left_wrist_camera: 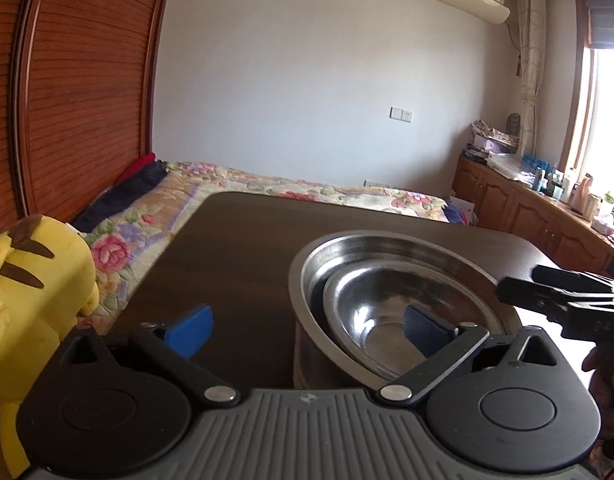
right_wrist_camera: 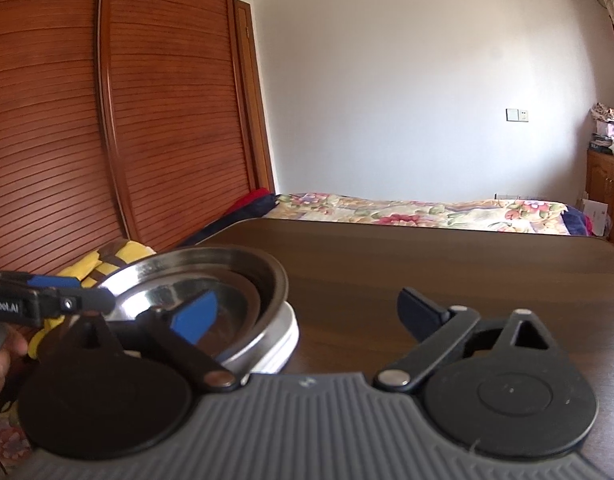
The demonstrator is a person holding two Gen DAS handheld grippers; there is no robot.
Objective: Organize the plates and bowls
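Observation:
A stack of steel bowls (left_wrist_camera: 387, 264) stands on the dark wooden table (left_wrist_camera: 235, 248), a smaller bowl (left_wrist_camera: 371, 320) nested in a wide one. My left gripper (left_wrist_camera: 307, 328) is open, its right finger over the bowls' inside and its left finger over the table, with the near rim between them. In the right wrist view the stack (right_wrist_camera: 227, 276) rests on a pale base (right_wrist_camera: 285, 332) at the left. My right gripper (right_wrist_camera: 307, 316) is open, its left finger in front of the bowls. Each gripper shows in the other's view: the right gripper (left_wrist_camera: 547, 294) and the left gripper (right_wrist_camera: 51, 304).
A yellow plush toy (left_wrist_camera: 35, 280) sits off the table's left edge. Behind the table lies a bed with a floral quilt (left_wrist_camera: 235, 184). A wooden wardrobe (right_wrist_camera: 107, 120) fills the left. A cluttered wooden cabinet (left_wrist_camera: 527, 208) runs along the right under a window.

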